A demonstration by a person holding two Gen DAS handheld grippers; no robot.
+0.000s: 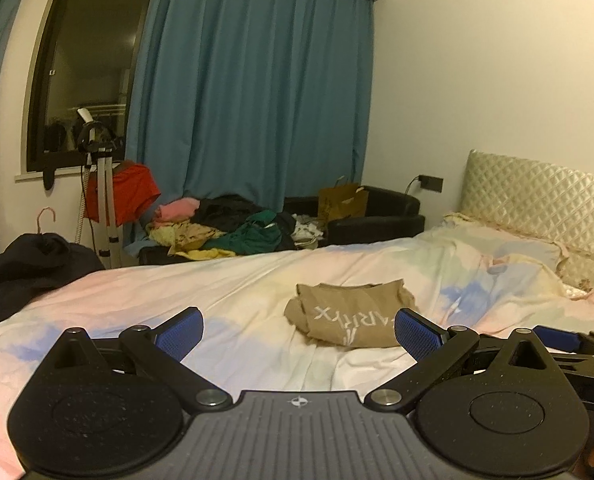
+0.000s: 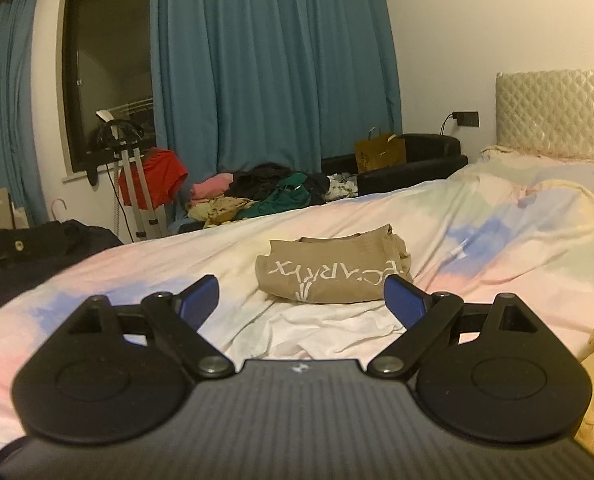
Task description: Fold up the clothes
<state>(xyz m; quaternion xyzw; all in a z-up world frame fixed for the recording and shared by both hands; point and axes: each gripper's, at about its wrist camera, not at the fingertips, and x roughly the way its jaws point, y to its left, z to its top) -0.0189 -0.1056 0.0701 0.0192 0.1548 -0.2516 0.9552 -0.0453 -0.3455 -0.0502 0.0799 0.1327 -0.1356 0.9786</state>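
Two claws hang over the bed [image 1: 257, 280], both spread wide apart and holding nothing. The left claw [image 1: 299, 330] and the right claw [image 2: 301, 300] each look forward at the same folded tan shirt [image 2: 333, 272], which lies flat on the pastel sheet just ahead of their fingertips, apart from both. Its long axis runs across the view, side to side, with the white lettering upside down toward the claws. From the left claw the shirt sits ahead and a little rightward; from the right claw it is nearly centred between the fingers, so the right looks the nearer. Beyond it, well apart, a heap of unfolded clothes [image 1: 233, 228] waits past the bed's far edge.
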